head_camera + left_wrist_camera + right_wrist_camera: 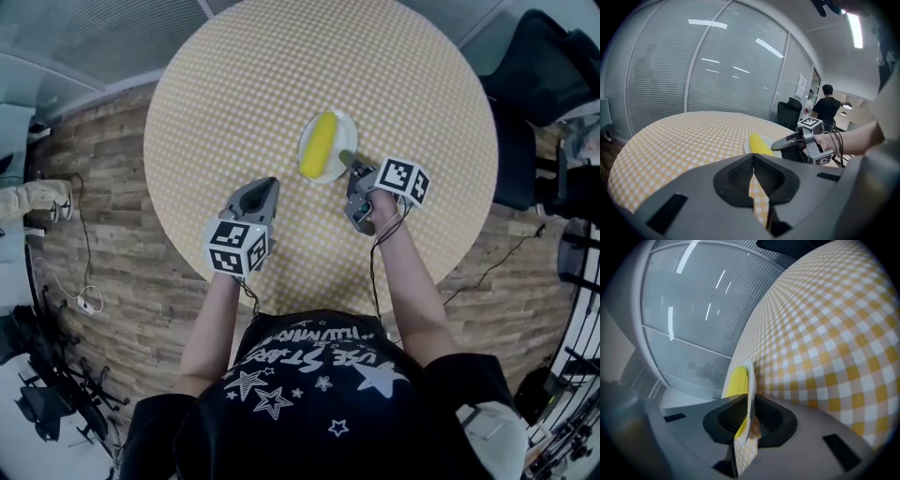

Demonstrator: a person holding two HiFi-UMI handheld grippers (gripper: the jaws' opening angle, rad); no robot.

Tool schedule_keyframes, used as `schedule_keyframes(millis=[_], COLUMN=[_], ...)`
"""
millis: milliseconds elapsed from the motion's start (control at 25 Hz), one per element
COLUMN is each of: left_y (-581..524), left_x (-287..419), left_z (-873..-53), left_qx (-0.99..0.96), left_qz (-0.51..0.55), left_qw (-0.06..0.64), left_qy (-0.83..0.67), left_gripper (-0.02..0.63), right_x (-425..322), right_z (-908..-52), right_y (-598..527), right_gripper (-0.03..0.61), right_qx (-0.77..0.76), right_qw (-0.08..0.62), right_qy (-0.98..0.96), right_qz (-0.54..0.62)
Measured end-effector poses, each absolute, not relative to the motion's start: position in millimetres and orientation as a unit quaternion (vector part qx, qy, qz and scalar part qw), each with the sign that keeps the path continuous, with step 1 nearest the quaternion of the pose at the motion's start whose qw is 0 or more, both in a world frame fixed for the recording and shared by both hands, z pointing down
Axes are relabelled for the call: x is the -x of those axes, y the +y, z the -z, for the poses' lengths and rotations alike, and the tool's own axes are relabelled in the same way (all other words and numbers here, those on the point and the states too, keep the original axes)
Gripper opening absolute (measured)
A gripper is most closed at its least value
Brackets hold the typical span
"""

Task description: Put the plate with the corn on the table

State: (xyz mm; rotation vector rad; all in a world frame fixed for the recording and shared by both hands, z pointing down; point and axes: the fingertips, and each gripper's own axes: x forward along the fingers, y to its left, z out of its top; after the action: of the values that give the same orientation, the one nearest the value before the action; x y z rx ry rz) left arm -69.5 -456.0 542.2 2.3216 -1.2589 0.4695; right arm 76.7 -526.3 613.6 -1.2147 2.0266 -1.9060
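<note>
One gripper works: the right gripper pinches the plate by the rim facing the table's near edge. The plate is at table centre, the corn lying lengthwise away from the jaws. The left gripper, pressed together and empty, hovers over the table's near side.

Round table, yellow-white checked top; white plate bearing corn right of centre, contact unclear.

The tablecloth is matt checked fabric, the plate smooth and slightly glossy, the floor wood planks.
</note>
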Motion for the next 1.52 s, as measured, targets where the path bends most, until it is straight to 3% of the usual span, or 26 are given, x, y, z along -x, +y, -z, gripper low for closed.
schedule_keyframes(millis=[200,320,480,1520], left_y=[-450,-448,-444,-338], left_x=[73,75,74,79], left_z=[-534,-530,-522,-449], left_qx=[-0.846,-0.848,-0.853,-0.900], left_qz=[-0.169,-0.168,-0.162,-0.099], left_qw=[0.218,0.214,0.206,0.137], left_qy=[-0.456,-0.456,-0.452,-0.403], left_gripper=[0.008,0.008,0.008,0.008], right_x=[-73,-73,-83,-37], right_z=[-613,-612,-610,-470], right_y=[-523,-519,-511,-394], right_gripper=[0.055,0.146,0.160,0.149], right_qx=[0.420,0.425,0.444,0.396], right_qw=[-0.006,-0.026,-0.050,0.041], right_qy=[0.684,0.691,0.695,0.811], right_qz=[0.597,0.584,0.564,0.428])
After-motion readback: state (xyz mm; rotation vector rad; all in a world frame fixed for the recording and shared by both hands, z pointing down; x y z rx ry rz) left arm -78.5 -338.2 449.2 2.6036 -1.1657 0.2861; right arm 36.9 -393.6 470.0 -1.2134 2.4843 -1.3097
